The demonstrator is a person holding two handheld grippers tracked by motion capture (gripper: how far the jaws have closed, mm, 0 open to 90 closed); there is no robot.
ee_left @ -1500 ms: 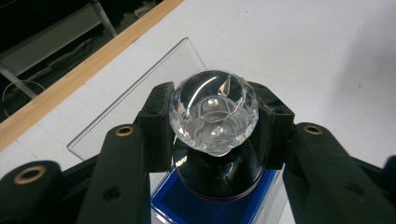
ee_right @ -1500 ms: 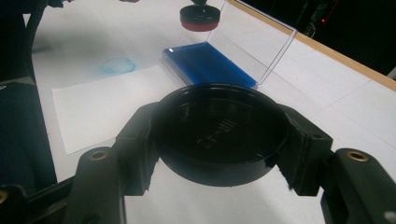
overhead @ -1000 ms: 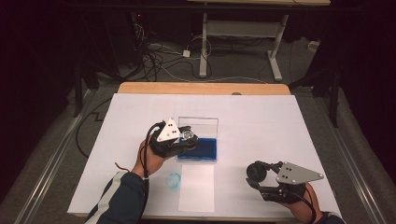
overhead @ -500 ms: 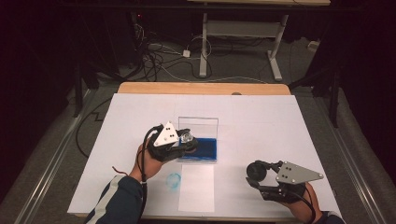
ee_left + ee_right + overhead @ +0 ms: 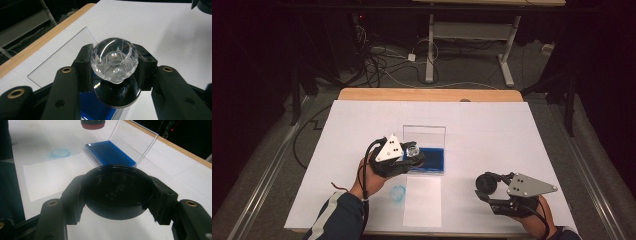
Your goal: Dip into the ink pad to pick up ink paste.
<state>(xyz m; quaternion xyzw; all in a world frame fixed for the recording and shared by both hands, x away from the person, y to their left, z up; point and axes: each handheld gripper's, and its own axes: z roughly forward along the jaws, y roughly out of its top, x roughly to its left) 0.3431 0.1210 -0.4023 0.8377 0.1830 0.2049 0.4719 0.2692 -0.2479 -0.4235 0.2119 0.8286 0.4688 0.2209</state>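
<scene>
The left gripper (image 5: 113, 75) fingers clamp a clear-knobbed stamp (image 5: 114, 60) above the blue ink pad (image 5: 428, 159); right gripper (image 5: 116, 202) fingers grip a black cap (image 5: 117, 191), its embossed lettering close up

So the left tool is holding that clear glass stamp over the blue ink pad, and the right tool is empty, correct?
Not quite. The right tool is not empty: the right gripper view shows its jaws shut on a round black cap. The rest holds: the left tool grips the clear stamp over the blue ink pad.
</scene>
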